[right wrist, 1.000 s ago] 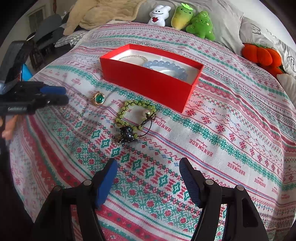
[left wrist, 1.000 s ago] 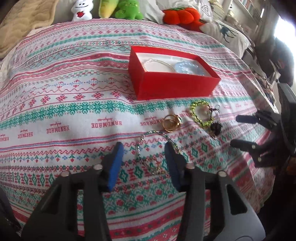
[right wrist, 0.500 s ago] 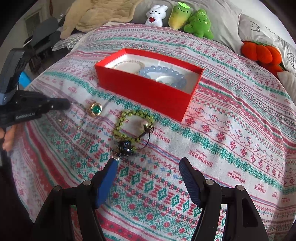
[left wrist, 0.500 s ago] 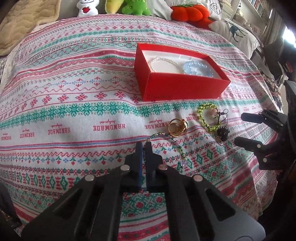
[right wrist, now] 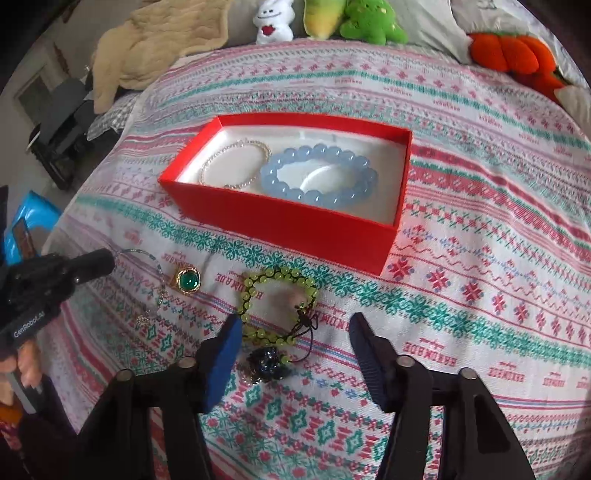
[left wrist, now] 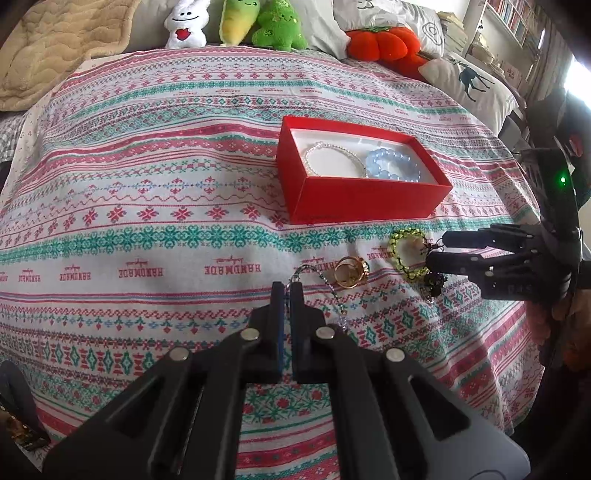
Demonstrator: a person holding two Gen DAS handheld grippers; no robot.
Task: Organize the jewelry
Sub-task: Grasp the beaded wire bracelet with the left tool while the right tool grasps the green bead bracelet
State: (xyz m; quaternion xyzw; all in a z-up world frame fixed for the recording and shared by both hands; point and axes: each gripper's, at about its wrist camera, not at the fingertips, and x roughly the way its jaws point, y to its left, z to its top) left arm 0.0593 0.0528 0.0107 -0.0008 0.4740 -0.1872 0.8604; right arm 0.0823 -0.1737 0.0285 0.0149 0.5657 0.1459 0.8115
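Note:
A red box (left wrist: pixel 362 199) (right wrist: pixel 295 229) stands on the patterned cloth, with a pearl bracelet (right wrist: pixel 236 162) and a blue bead bracelet (right wrist: pixel 317 177) inside. My left gripper (left wrist: pixel 286 291) (right wrist: pixel 107 258) is shut on a thin beaded chain (left wrist: pixel 321 275) (right wrist: pixel 159 273), which trails from its tips onto the cloth. A gold ring (left wrist: pixel 349 273) with a green stone (right wrist: pixel 187 282) lies beside the chain. A green bead bracelet (right wrist: pixel 280 306) (left wrist: pixel 404 251) with a dark charm (right wrist: pixel 267 363) lies between the fingers of my right gripper (right wrist: pixel 295 325) (left wrist: pixel 439 249). Those jaws are closing, and the pads are clear of the beads.
Plush toys (left wrist: pixel 240 22) and an orange cushion (right wrist: pixel 513 51) line the far edge of the bed. A beige blanket (right wrist: pixel 155 55) is heaped at the back left. A pillow (left wrist: pixel 476 85) sits at the right and a blue packet (right wrist: pixel 26 225) beyond the left edge.
My left gripper closed on the chain and stayed shut. My right gripper moved over the green bracelet, rolled a little, and its jaws narrowed.

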